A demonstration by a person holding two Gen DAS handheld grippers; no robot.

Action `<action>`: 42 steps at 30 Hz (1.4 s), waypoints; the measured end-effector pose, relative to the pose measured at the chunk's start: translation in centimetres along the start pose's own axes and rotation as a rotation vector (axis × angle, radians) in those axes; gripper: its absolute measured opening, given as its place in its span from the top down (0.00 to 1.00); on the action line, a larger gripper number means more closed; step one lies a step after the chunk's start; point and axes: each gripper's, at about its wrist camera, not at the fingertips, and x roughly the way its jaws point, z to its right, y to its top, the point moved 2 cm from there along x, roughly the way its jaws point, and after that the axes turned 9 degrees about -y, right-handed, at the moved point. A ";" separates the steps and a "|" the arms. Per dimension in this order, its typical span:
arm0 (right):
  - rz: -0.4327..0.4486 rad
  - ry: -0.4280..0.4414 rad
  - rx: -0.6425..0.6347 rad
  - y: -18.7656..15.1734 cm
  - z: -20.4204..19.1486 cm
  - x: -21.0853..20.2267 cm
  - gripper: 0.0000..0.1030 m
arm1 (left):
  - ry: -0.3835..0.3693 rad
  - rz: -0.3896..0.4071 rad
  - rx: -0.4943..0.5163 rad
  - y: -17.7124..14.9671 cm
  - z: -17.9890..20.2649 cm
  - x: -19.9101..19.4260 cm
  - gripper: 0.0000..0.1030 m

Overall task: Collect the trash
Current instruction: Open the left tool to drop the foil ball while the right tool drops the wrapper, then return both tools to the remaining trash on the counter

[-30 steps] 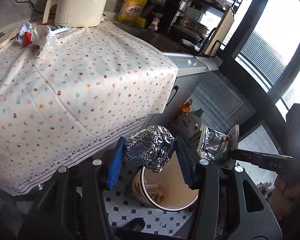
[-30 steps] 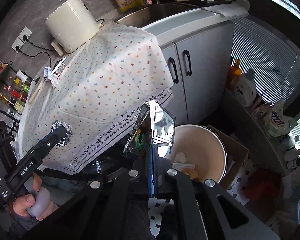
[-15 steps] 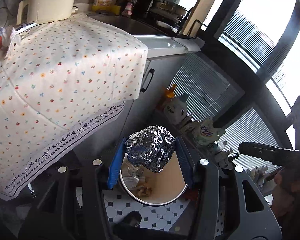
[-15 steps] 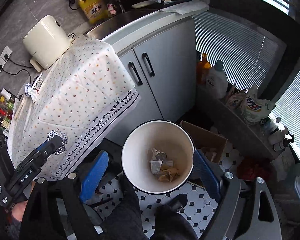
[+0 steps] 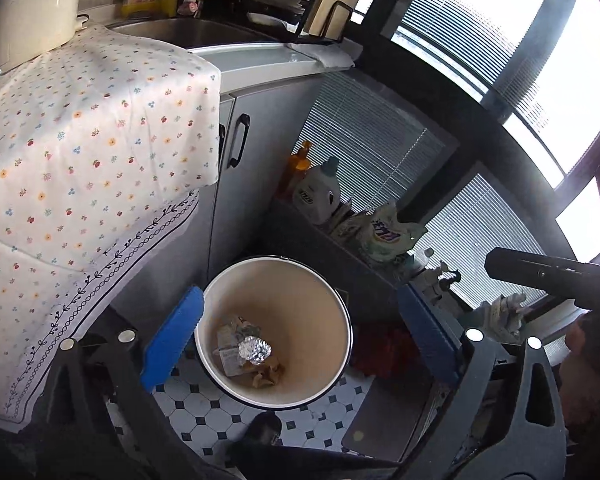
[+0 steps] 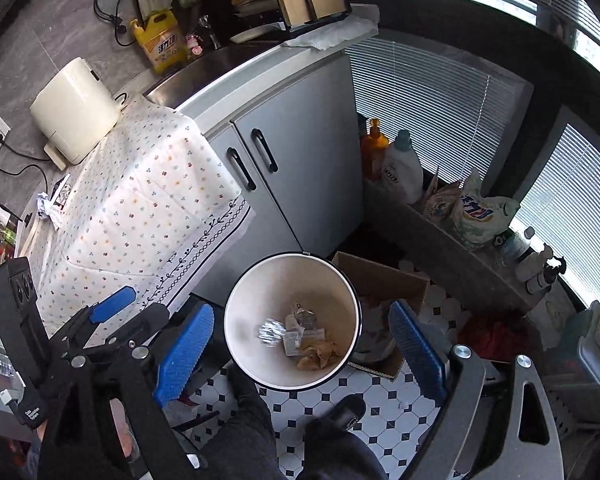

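The left tool (image 5: 300, 340) has just opened wide, its blue pads (image 5: 172, 338) holding nothing, poised above the white trash bin (image 5: 342, 320) on the tiled floor (image 5: 204, 416). The foil ball (image 5: 254, 350) lies at the bin's bottom on crumpled wrappers (image 5: 266, 376). The right tool (image 6: 300, 354) also gapes empty over the same bin, its jaws parted just before now. Beside the bin stands a cardboard box (image 6: 384, 276); behind rise grey cabinet doors (image 6: 296, 160) and the table's flowered cloth (image 6: 140, 208), with more crumpled trash (image 6: 48, 208) at its far end.
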 end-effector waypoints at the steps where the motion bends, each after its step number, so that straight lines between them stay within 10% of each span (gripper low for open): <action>1: 0.000 0.007 -0.014 0.1 -0.8 0.2 0.14 | 0.013 0.007 -0.007 -0.1 -0.5 -0.4 0.06; 23: 0.056 0.259 -0.226 5.3 -23.2 1.0 0.12 | 0.321 0.271 -0.190 2.5 -16.6 -17.3 0.06; 42: 0.084 0.412 -0.306 9.8 -42.2 3.2 0.28 | 0.419 0.396 -0.245 9.2 -31.5 -27.4 0.06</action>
